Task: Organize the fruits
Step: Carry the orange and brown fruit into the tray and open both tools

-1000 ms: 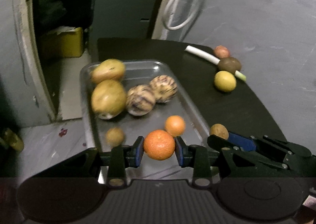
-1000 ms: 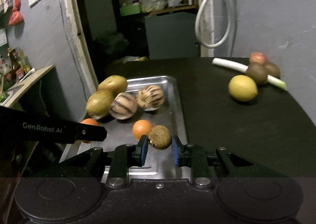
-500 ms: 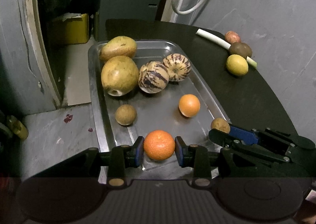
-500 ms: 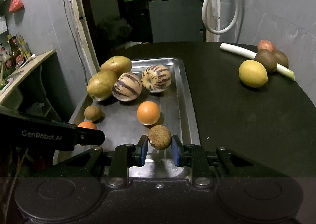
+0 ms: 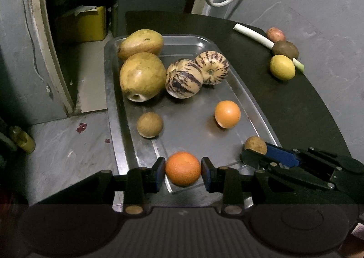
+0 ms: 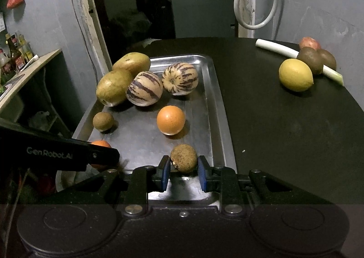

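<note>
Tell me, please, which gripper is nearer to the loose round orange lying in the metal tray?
Right. The right gripper, shut on a small brown fruit, sits just below the orange; the left gripper, holding another orange, is farther toward the metal tray's left corner.

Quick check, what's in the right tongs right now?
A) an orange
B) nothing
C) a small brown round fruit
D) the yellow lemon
C: in the right wrist view the right tongs are shut on a small brown round fruit over the near end of the metal tray; the orange is in the left tongs.
</note>
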Tool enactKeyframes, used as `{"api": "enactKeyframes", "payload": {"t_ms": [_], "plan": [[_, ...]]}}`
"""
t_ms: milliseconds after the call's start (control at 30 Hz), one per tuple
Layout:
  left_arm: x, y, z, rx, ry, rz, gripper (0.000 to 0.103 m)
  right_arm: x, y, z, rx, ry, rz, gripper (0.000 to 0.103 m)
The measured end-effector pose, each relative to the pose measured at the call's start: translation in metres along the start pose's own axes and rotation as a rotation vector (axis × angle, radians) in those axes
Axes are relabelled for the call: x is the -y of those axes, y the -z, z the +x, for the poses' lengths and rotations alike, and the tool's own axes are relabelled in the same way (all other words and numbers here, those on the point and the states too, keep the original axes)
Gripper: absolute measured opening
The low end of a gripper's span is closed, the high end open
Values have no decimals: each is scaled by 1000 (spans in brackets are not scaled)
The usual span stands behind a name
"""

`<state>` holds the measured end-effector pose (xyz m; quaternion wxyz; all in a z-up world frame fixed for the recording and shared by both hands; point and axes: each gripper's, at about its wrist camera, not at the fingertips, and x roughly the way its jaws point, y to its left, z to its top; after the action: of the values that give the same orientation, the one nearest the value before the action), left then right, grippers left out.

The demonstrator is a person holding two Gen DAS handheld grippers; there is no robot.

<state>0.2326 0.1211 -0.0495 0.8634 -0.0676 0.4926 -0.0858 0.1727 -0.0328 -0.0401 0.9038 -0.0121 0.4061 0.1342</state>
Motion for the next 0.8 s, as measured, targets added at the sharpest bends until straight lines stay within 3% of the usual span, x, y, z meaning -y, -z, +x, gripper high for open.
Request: {"api": "enactKeyframes", "payload": {"t_ms": [100, 300, 700, 800], "plan": [[0, -1, 0, 2, -1, -4, 37, 0, 0, 0, 0, -1, 1, 28], [-2, -4, -7, 16, 5, -15, 51, 1, -1, -4, 16, -4, 1, 31], [2, -15, -29, 81, 15, 5, 70, 13, -3, -28, 81, 47, 27, 53], [4, -18, -33, 94, 13, 15, 83, 20, -3, -34, 98, 75, 53, 62]]}}
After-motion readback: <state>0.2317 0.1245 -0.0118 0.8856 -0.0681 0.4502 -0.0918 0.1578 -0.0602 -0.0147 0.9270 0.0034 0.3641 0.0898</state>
